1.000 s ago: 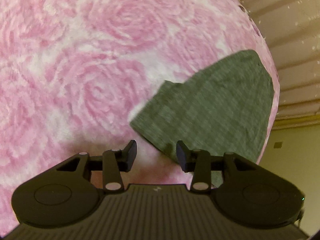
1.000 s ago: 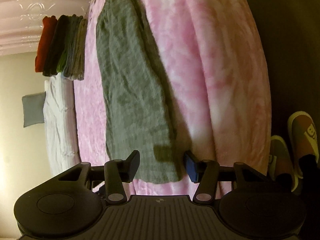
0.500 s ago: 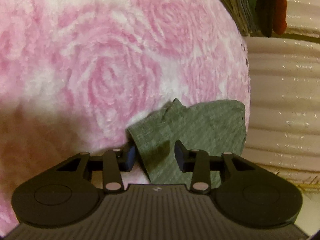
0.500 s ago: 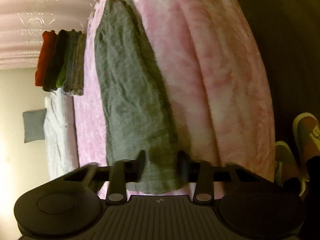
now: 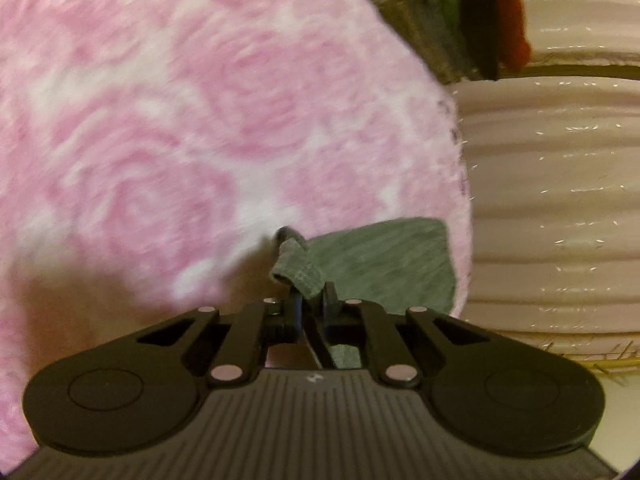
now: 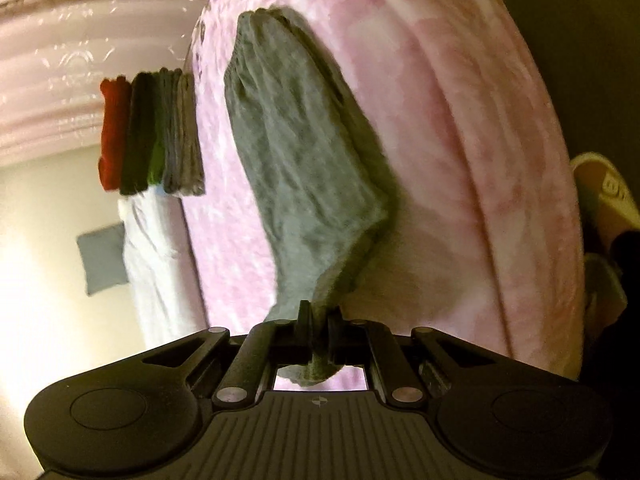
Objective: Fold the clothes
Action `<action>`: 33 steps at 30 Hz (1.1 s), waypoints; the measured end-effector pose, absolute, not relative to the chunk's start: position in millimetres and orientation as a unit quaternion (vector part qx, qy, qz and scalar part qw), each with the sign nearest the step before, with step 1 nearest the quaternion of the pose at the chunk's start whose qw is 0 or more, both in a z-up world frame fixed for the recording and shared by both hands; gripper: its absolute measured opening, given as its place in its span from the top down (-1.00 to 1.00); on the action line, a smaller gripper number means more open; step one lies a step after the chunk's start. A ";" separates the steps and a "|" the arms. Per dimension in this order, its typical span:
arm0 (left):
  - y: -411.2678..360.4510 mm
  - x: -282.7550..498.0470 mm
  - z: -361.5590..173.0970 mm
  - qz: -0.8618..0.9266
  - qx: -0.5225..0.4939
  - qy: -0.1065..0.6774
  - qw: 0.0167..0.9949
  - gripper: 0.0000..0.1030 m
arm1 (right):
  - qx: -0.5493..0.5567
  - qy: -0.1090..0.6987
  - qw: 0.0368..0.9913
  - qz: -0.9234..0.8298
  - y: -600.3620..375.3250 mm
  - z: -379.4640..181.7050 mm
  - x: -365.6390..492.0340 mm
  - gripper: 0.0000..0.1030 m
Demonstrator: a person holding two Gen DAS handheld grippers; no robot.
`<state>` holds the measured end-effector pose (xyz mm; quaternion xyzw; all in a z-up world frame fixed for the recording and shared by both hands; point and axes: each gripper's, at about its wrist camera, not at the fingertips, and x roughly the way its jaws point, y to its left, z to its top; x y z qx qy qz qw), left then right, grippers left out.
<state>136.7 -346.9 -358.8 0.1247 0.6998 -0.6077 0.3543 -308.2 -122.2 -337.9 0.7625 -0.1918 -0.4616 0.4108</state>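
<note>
A grey knit cloth [image 6: 304,168] lies lengthwise on the pink rose-patterned blanket [image 6: 460,128]. My right gripper [image 6: 318,320] is shut on its near end, and the cloth bunches and lifts there. In the left wrist view the same grey cloth [image 5: 384,264] shows near the blanket's [image 5: 160,120] edge. My left gripper [image 5: 312,300] is shut on a folded corner of it, which sticks up between the jaws.
A stack of folded clothes [image 6: 152,136] in red, dark green, green and grey sits at the blanket's far end; it also shows in the left wrist view [image 5: 452,12]. White bedding [image 6: 148,248] and a pink ribbed headboard [image 5: 560,200] lie beside. Slippers [image 6: 608,196] stand on the floor.
Both grippers were open over the cloth; each has closed on an end of it. The cloth now bunches and rises at both held ends.
</note>
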 end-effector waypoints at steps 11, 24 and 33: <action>-428.1 40.0 -324.2 -0.628 0.135 0.676 0.361 0.89 | 0.812 -0.256 0.311 -0.421 -189.8 -339.9 -384.9 0.92; -501.0 -46.1 -366.1 -0.601 0.180 0.662 0.410 0.48 | 0.772 -0.281 0.307 -0.481 -273.0 -359.5 -437.2 0.05; -491.4 -19.5 -362.2 -0.640 0.220 0.610 0.413 0.25 | 0.659 -0.133 0.468 -0.574 -284.3 -322.6 -441.1 -0.23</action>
